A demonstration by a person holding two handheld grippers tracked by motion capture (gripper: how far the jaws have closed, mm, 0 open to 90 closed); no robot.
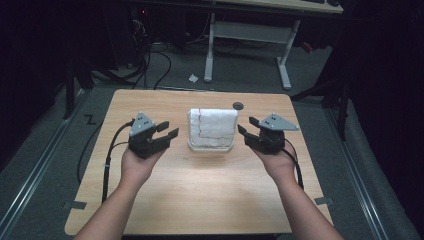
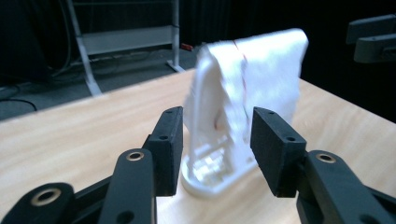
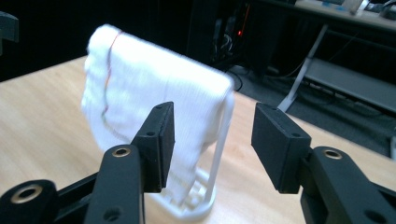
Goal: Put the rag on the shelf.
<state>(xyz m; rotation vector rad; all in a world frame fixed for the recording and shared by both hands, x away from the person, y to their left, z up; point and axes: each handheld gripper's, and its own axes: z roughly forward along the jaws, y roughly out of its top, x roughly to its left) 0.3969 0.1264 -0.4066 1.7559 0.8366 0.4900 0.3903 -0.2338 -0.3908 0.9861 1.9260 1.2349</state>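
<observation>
The room is dark all round. A light wooden table (image 1: 150, 200) stands on grey carpet (image 1: 50, 150). Beyond it is a white-legged desk (image 1: 250, 35), black cables (image 1: 160, 60) snaking over the floor, and a scrap of white paper (image 1: 193, 78).

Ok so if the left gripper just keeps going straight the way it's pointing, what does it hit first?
Most likely the white cloth draped over the white rack. In its own view, the left gripper, fingers open, frames the rack's end, so cloth or frame comes first; depth is hard to judge.
</observation>
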